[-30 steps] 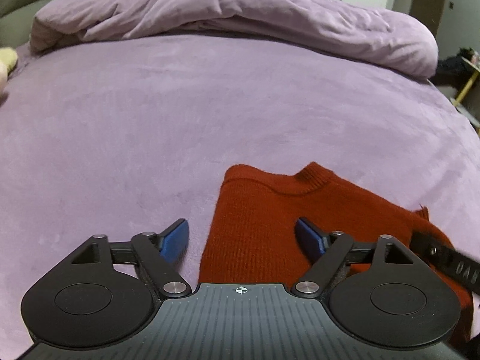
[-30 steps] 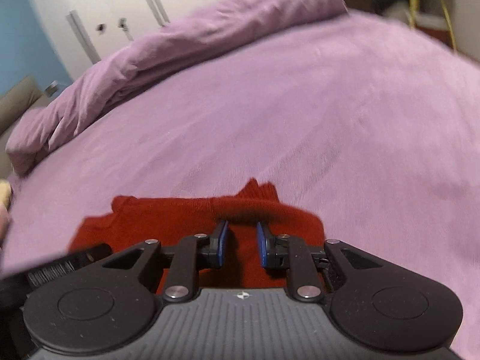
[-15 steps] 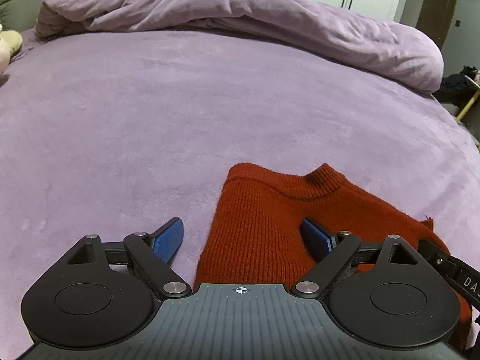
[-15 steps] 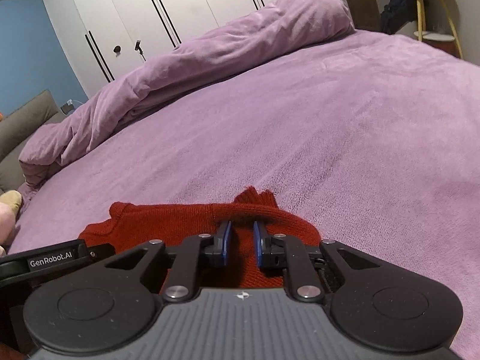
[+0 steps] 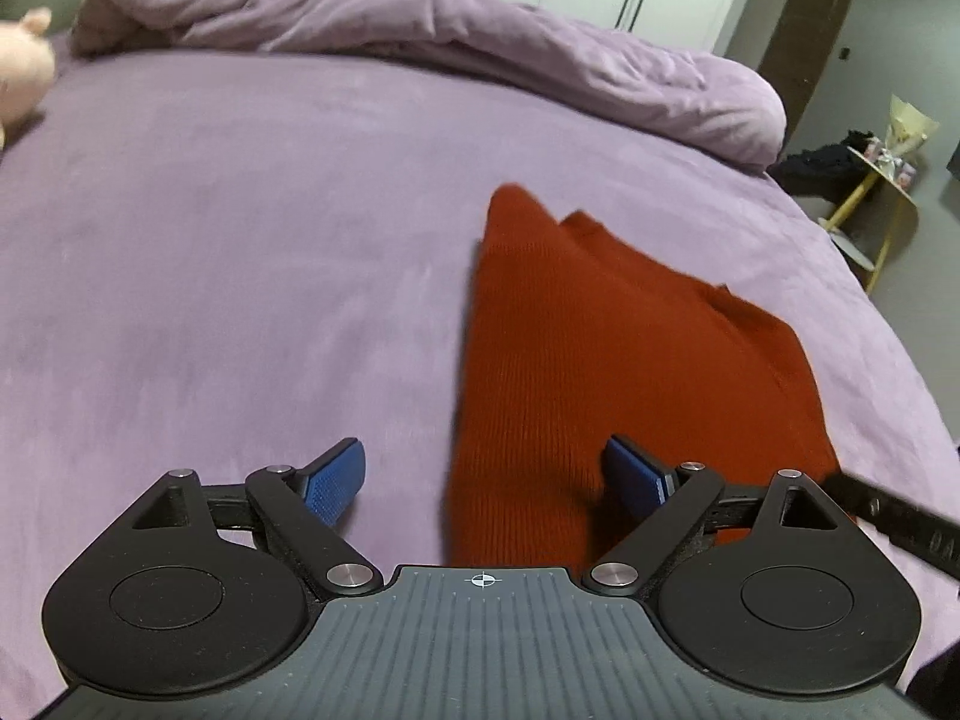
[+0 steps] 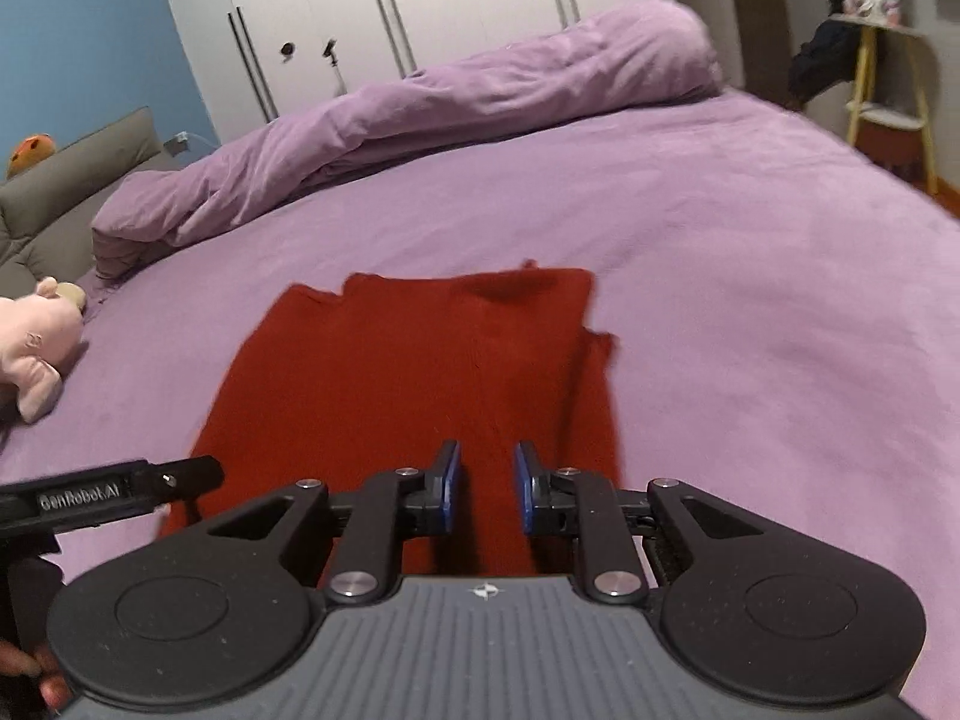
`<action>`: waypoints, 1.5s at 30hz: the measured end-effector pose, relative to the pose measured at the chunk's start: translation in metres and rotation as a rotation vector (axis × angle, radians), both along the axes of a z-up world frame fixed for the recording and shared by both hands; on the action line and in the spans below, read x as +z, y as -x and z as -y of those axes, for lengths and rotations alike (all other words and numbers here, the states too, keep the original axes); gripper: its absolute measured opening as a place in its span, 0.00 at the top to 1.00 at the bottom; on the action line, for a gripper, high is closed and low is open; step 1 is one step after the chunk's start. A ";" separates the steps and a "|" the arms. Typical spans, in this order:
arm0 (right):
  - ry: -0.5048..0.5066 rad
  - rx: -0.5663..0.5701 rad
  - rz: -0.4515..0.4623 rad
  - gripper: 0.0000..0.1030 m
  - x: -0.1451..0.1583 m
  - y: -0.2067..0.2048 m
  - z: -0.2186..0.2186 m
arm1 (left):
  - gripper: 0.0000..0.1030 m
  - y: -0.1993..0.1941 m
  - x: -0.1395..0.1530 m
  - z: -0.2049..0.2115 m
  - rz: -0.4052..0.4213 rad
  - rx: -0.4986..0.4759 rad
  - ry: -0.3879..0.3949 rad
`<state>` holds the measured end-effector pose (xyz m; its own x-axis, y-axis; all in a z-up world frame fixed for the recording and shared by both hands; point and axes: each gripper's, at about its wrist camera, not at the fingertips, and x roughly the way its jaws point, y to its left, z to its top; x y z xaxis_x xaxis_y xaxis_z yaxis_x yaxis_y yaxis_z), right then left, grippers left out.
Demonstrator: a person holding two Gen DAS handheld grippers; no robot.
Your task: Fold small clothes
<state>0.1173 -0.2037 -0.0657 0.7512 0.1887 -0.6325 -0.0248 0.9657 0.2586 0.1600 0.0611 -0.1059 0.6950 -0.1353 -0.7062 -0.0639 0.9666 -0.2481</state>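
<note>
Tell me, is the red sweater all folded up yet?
Partly. The red sweater lies on the purple bed with its sides already turned in, a long strip. Neither tool holds it: left tool wide open, right tool slightly open above it. Folding it shorter looks left.

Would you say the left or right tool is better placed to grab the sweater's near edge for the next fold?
Probably the left tool: it is wide open and straddles the sweater's left edge. The right tool is nearly closed over mid-cloth.
</note>
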 end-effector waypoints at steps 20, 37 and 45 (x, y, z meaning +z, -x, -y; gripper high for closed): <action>0.111 0.078 -0.206 0.32 0.001 0.030 -0.013 | 0.02 0.037 0.021 0.015 -0.081 -0.022 -0.177; 0.101 0.059 -0.365 0.04 0.047 0.040 -0.033 | 0.00 0.059 0.062 0.029 -0.204 -0.044 -0.314; 0.173 0.017 -0.422 0.04 0.048 0.035 -0.040 | 0.00 0.059 0.068 0.035 -0.205 -0.044 -0.346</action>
